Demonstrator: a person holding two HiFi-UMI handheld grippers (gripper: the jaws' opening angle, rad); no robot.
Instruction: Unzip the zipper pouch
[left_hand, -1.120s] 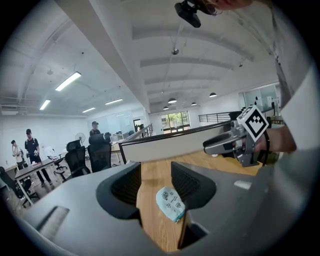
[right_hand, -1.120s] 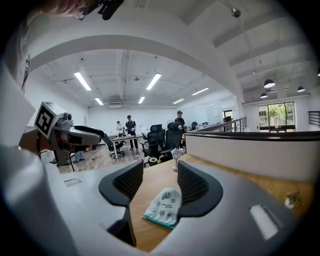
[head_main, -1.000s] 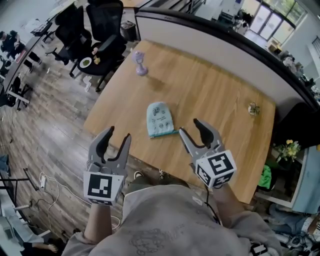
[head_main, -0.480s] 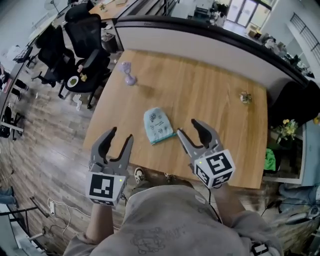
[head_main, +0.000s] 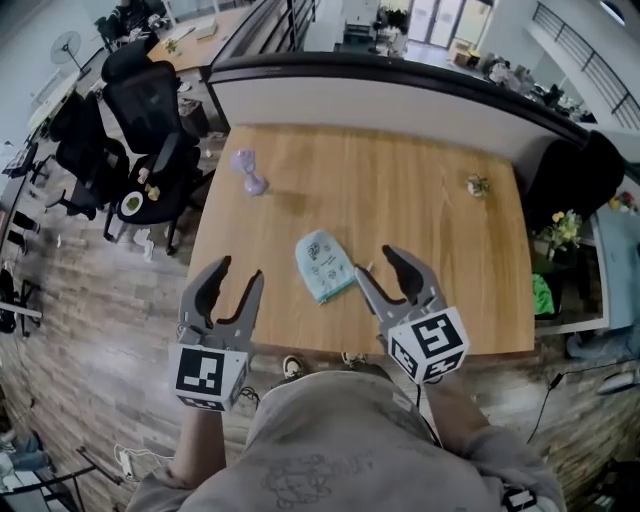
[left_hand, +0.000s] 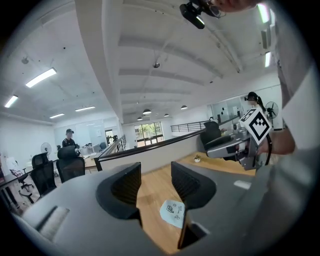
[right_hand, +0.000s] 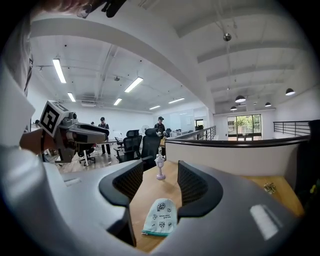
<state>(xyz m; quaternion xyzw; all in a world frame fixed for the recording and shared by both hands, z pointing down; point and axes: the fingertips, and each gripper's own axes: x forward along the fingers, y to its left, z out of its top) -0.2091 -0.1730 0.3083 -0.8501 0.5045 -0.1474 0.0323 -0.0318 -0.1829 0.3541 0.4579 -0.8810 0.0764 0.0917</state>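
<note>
Here, the left gripper (head_main: 240, 270) and right gripper (head_main: 378, 262) hover, jaws spread and empty, just short of the zipper pouch (head_main: 325, 265) lying flat by the near edge of the counter (head_main: 420, 200), where one should probably pin the fabric while the other draws the zip open.

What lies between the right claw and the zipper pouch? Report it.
Nothing but bare table. The head view shows a strip of wood between the open right claw and the zipper pouch; the right gripper view agrees.
</note>
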